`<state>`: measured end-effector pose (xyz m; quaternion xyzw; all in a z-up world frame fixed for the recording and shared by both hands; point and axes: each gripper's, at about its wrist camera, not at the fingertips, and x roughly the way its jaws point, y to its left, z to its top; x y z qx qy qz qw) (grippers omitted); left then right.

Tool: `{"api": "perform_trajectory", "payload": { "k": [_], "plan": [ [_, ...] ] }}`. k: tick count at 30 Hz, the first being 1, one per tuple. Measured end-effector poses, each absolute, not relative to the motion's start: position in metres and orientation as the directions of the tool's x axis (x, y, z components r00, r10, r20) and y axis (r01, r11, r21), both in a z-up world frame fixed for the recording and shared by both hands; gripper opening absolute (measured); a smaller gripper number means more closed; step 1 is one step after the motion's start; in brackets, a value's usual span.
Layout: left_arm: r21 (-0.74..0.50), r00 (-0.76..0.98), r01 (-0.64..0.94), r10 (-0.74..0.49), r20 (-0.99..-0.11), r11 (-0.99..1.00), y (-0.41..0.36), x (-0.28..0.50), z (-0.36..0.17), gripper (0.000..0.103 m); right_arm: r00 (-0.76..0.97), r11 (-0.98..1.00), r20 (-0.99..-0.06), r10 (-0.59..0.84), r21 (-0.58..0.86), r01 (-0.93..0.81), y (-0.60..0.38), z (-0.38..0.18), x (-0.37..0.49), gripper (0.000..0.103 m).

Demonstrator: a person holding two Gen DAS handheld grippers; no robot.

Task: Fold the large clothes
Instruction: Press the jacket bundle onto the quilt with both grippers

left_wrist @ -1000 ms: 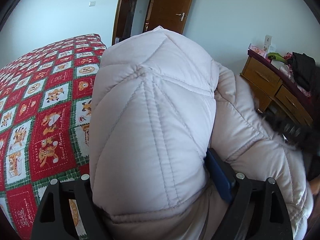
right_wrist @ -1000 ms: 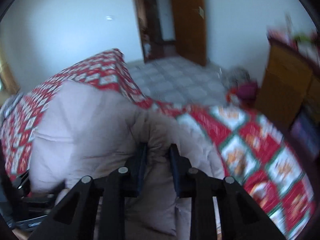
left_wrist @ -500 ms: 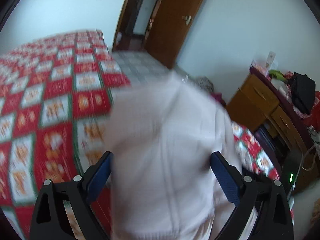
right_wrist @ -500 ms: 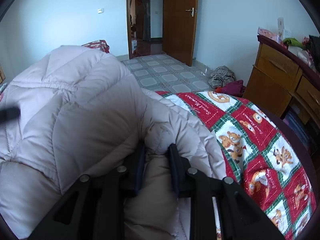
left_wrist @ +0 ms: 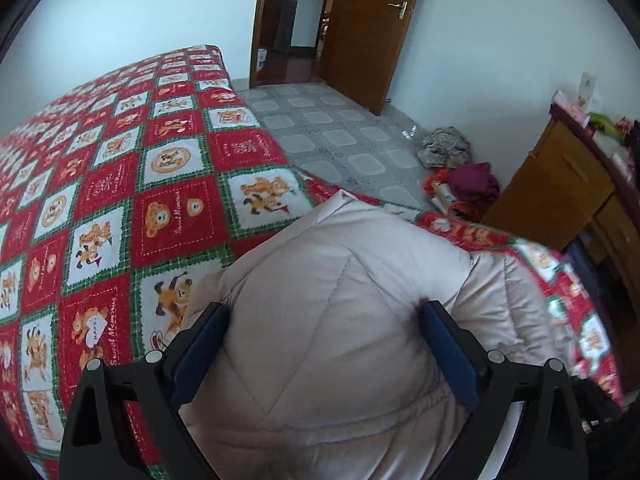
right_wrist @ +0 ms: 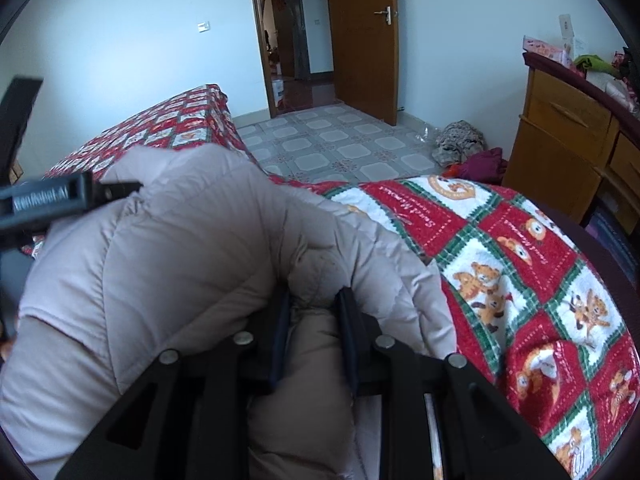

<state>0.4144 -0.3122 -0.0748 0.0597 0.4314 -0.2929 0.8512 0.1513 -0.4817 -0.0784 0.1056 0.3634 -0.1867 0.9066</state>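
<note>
Bedroom, patterned bedspread (left_wrist: 120,208): quilted jacket (left_wrist: 340,340) between spread-apart left gripper (left_wrist: 326,312); right gripper (right_wrist: 312,300) clamped on its fold.

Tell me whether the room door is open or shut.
Open: the wooden door is swung aside, and the room beyond shows through the doorway.

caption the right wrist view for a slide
Right gripper pinching a fold of the puffy jacket above the patchwork bedspread.
</note>
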Motion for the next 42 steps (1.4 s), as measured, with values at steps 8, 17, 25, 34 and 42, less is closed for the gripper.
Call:
{"api": "perform_trajectory", "payload": {
  "k": [8, 17, 25, 34, 42],
  "plan": [
    [-0.008, 0.529, 0.548, -0.354, -0.771, 0.836, -0.323, 0.403, -0.085, 0.099, 0.646, 0.914, -0.742, -0.180, 0.117, 0.389, -0.495, -0.060, 0.153, 0.026],
    [0.003, 0.530, 0.538, -0.336, -0.778, 0.843, -0.320, 0.405, -0.084, 0.099, 0.613, 0.932, -0.757, -0.227, 0.015, 0.363, -0.483, -0.073, 0.201, 0.027],
    [0.022, 0.548, 0.537, -0.328, -0.769, 0.844, -0.326, 0.405, -0.089, 0.099, 0.677, 0.921, -0.721, -0.147, 0.150, 0.360, -0.505, -0.089, 0.192, 0.023],
    [0.024, 0.563, 0.535, -0.335, -0.755, 0.845, -0.323, 0.402, -0.087, 0.099, 0.679, 0.923, -0.716, -0.164, 0.131, 0.361, -0.500, -0.086, 0.192, 0.023],
    [0.031, 0.572, 0.531, -0.331, -0.750, 0.847, -0.323, 0.400, -0.084, 0.099, 0.667, 0.926, -0.719, -0.197, 0.088, 0.368, -0.496, -0.084, 0.191, 0.023]
  ]
}}
